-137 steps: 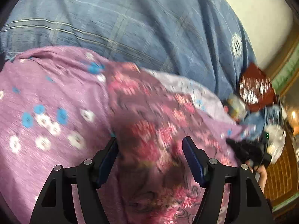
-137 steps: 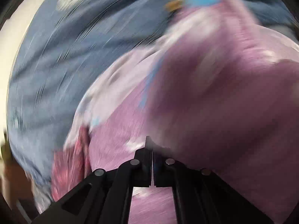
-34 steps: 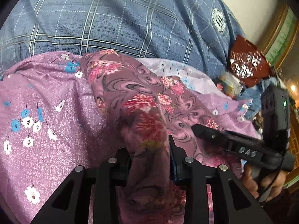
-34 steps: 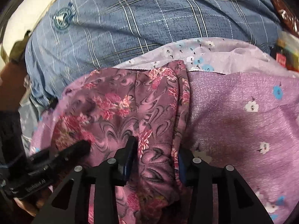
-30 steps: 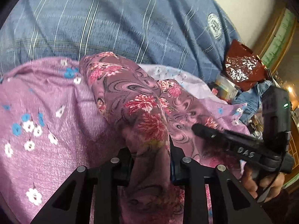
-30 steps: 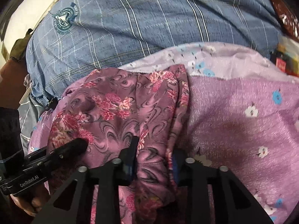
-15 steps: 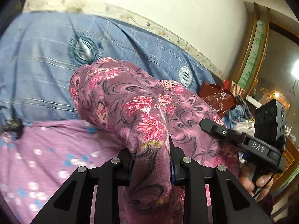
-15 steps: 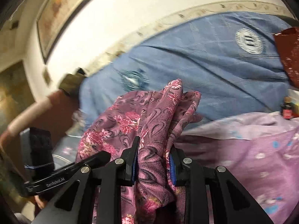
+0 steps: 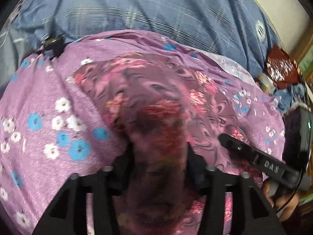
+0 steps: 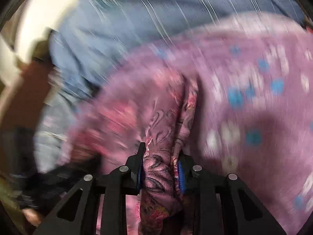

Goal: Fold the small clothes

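A small maroon garment with pink flowers and dark swirls [image 9: 156, 98] hangs between both grippers over a purple floral sheet [image 9: 49, 117]. My left gripper [image 9: 158, 156] is shut on a bunched edge of it. My right gripper [image 10: 160, 168] is shut on the other bunched edge [image 10: 162, 137]. The right gripper also shows at the right of the left wrist view [image 9: 254, 156], with its hand below. The right wrist view is heavily blurred.
A blue plaid cover [image 9: 156, 9] lies behind the purple sheet. A dark red bag [image 9: 281, 66] and blue cloth [image 9: 289, 96] sit at the far right. A small dark object [image 9: 52, 45] lies at the sheet's far left edge.
Both grippers have swung down from the raised position, bringing the garment low over the purple sheet. Both stay shut on it. The views are blurred by motion.
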{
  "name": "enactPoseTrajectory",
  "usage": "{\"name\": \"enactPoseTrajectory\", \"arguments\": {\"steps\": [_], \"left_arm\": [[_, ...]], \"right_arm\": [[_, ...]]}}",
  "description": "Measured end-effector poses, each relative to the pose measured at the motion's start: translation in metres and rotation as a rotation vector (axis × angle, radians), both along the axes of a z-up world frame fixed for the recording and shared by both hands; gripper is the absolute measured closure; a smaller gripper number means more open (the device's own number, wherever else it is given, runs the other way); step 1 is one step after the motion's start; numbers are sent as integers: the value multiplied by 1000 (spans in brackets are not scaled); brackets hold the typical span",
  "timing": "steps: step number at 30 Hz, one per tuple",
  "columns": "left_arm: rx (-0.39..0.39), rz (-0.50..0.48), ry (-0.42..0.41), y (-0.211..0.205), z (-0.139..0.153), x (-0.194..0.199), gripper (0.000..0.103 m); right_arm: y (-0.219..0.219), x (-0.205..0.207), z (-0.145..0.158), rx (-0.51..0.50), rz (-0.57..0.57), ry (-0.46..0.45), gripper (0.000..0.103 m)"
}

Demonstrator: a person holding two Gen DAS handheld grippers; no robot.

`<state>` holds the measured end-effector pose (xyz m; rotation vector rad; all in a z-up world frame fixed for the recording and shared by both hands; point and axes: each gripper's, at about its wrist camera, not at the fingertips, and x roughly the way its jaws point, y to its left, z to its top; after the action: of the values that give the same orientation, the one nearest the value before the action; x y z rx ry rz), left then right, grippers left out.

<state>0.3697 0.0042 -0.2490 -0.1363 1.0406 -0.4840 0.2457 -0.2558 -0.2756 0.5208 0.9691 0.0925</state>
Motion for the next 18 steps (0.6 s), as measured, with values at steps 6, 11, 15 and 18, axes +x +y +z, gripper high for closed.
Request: {"name": "enactPoseTrajectory", "arguments": {"steps": [6, 11, 15, 18], "left_arm": [[65, 132, -184, 25, 41, -58, 46], [321, 103, -153, -5, 5, -86, 42], [317, 148, -124, -3, 25, -115, 45], [344, 183, -259, -4, 74, -155, 45]], "right_arm": [[-6, -50, 58, -119, -77, -163, 61], [16, -53, 43, -155, 54, -64, 69], [22, -61, 30, -233, 41, 19, 69], [15, -82, 64, -183, 48, -26, 68]]}}
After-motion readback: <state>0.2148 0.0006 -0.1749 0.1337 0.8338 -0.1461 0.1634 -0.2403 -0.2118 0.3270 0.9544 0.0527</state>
